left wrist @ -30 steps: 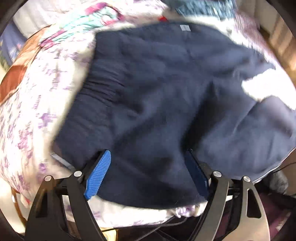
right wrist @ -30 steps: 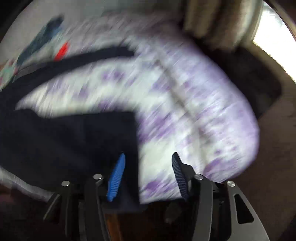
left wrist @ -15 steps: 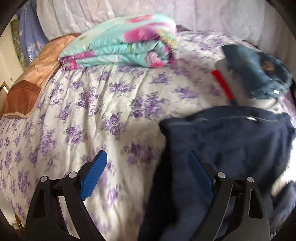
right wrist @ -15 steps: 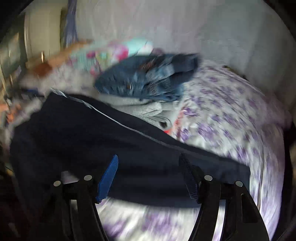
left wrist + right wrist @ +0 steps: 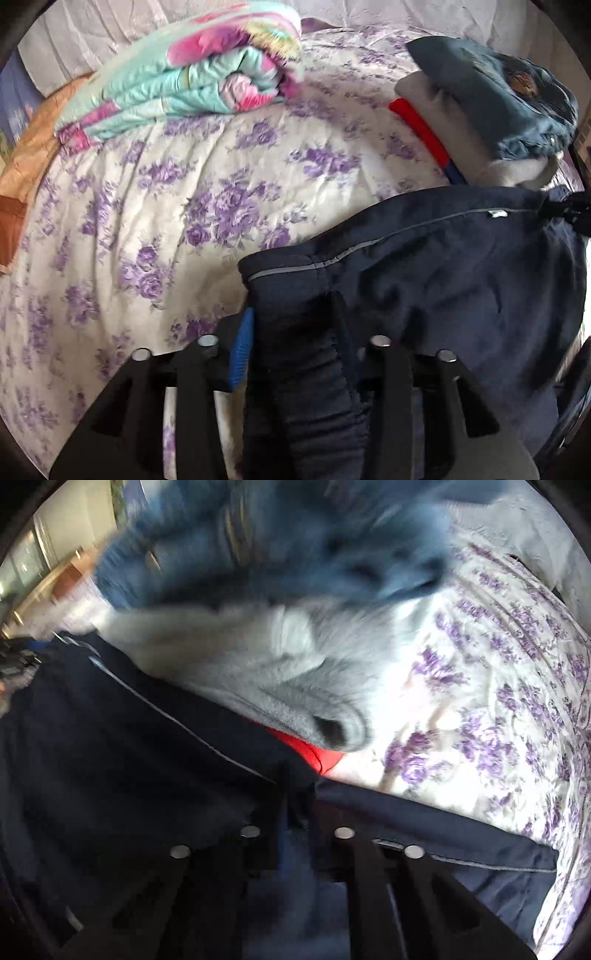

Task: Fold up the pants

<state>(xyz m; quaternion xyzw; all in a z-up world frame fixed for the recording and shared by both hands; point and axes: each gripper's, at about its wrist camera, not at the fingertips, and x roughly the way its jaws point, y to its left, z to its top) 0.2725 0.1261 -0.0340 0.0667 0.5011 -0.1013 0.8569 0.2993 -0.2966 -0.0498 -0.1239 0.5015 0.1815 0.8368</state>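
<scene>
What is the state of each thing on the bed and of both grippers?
Navy pants: spread flat, unfolded, gripped at two places.
Left gripper: just closed, clamped on the pants' bunched edge.
Right gripper: just closed, pinching the pants' edge.
Floral blanket: folded.
Jeans: lying on the grey garment.

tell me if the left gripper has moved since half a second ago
Yes. The left gripper has shifted right, off the flowered bedspread and onto the navy pants; its jaws have just been closing and now pinch the waistband.
</scene>
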